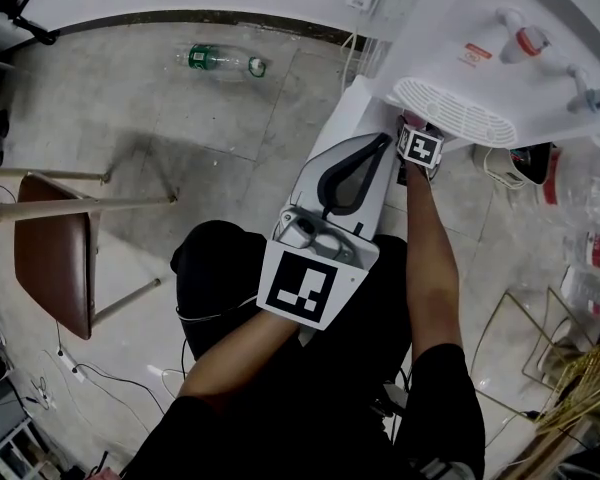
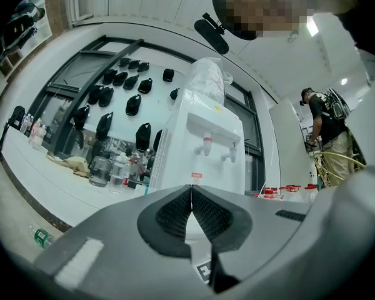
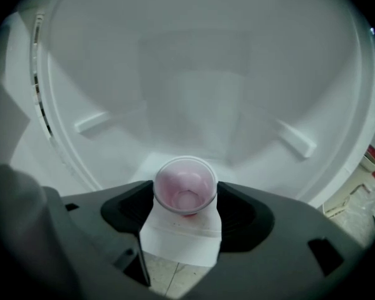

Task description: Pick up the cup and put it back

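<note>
The person wears a black short-sleeved top (image 1: 448, 393) and black trousers (image 1: 215, 263). The left gripper (image 1: 383, 143) has a pale grey shell (image 1: 330, 173), black ribbed pads (image 2: 175, 214) and a white cube (image 1: 305, 290) bearing black square markers. The right gripper (image 3: 185, 195) looks the same.

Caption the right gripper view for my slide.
Right claw grips a pink-tinted translucent cup standing on the white ledge of the water dispenser.
</note>
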Demonstrator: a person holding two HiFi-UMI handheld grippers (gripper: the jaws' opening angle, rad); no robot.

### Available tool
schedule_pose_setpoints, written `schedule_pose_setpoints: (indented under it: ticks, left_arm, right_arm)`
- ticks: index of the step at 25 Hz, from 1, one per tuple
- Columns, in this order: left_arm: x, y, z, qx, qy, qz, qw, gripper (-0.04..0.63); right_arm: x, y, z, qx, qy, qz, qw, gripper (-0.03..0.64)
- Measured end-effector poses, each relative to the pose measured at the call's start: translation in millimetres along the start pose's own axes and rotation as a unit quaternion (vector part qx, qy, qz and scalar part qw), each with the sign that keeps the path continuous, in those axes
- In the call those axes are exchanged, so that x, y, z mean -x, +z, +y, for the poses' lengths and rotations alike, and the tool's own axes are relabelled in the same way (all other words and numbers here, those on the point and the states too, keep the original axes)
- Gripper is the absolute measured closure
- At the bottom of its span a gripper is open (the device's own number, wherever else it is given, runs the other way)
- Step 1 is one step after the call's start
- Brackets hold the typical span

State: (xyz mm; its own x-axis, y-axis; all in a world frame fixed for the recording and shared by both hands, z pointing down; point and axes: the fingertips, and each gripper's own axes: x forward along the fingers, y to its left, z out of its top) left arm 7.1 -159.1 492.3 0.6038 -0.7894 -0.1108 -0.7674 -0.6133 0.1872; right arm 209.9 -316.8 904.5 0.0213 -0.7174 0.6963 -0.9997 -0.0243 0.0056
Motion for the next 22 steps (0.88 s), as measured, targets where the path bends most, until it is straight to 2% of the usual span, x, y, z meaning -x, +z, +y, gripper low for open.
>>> schedule_pose_setpoints:
  ticks: [7, 12, 19, 22]
  left_arm:
    - [3, 2, 0, -0.005, -0.005, 0.001, 1.0, 0.589]
    - [4, 4, -4, -0.003, -0.002, -0.002, 1.0, 0.589]
    - [6, 12, -12, -0.003, 0.005, -0.018, 0.9998, 0.589]
    - [4, 16, -20, -0.012, 0.005, -0.024, 0.9996, 0.589]
  right_arm:
    - [9, 1, 0, 0.001, 0.003, 0.004, 1.0, 0.314]
    - [25, 2, -1, -0.024, 0.012, 0.001, 1.0, 0.316]
    - [58, 1, 3, 0.011, 0.034, -0.004, 0.999, 0.318]
    - [75, -2, 8, 0.016, 0.062, -0.001, 0.998, 0.318]
